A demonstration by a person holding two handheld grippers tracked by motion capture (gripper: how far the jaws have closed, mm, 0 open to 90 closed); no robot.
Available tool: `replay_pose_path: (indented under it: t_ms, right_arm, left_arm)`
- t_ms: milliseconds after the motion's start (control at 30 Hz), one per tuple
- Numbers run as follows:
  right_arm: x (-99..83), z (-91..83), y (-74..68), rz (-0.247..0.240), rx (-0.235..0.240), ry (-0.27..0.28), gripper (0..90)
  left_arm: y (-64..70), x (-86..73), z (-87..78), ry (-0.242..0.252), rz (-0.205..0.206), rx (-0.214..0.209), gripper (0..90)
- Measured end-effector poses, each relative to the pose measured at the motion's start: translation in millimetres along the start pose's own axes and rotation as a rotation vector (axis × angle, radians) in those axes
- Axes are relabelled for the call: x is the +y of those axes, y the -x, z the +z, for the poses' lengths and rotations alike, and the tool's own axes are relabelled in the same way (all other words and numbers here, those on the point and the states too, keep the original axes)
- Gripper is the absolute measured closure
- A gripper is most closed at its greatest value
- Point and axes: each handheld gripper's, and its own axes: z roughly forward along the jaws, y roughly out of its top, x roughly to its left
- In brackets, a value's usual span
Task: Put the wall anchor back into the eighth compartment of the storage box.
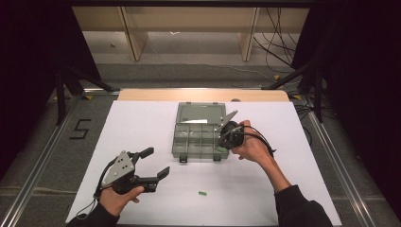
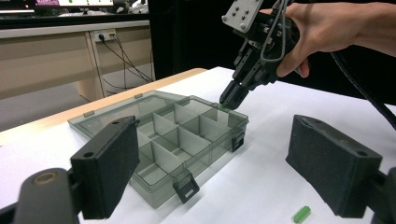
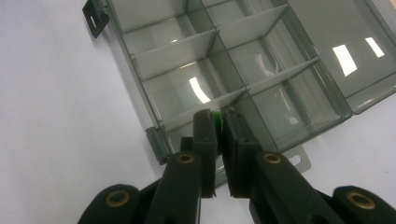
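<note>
High view: right gripper (image 1: 221,144) pinching one small green piece (image 1: 221,149) over front right corner compartment of smoky grey compartment box (image 1: 189,142), fingers clamped on it. Lid (image 1: 200,113) lying open flat behind the tray. Second green piece (image 1: 202,193) lying loose on white surface (image 1: 142,123), well apart from box, near front edge. Left gripper (image 1: 151,163) hovering low at front left, fingers spread apart, gripping nothing.

Left gripper view: two black fingers (image 2: 109,168) standing wide apart. Box (image 2: 140,119) sitting between them farther off, right gripper (image 2: 231,100) tipping down at its far corner. Loose green piece (image 2: 302,214) resting at bottom right.

Right gripper view: fingers (image 3: 205,140) squeezing the held green piece (image 3: 216,117), short and bright green, over the box (image 3: 140,63). Two green pieces counted, one box.
</note>
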Motion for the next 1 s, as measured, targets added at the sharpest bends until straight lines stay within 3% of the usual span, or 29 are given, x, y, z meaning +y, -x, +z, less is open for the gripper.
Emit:
replay_pose_path:
  t_ms: [600, 767, 1000]
  right_arm:
    - [-2.8, 13.2, 2.8, 0.017, 0.011, -0.024, 83.3]
    - [-2.9, 12.6, 3.7, 0.030, -0.001, -0.020, 75.5]
    - [-0.1, 4.5, 0.7, 0.034, -0.006, 0.008, 56.3]
  left_arm:
    - [0.0, 0.2, 0.0, 0.004, -0.002, -0.001, 16.1]
    - [0.5, 0.3, -0.3, 0.007, -0.004, -0.003, 16.1]
    - [0.5, 0.2, 0.0, 0.004, -0.003, -0.003, 16.1]
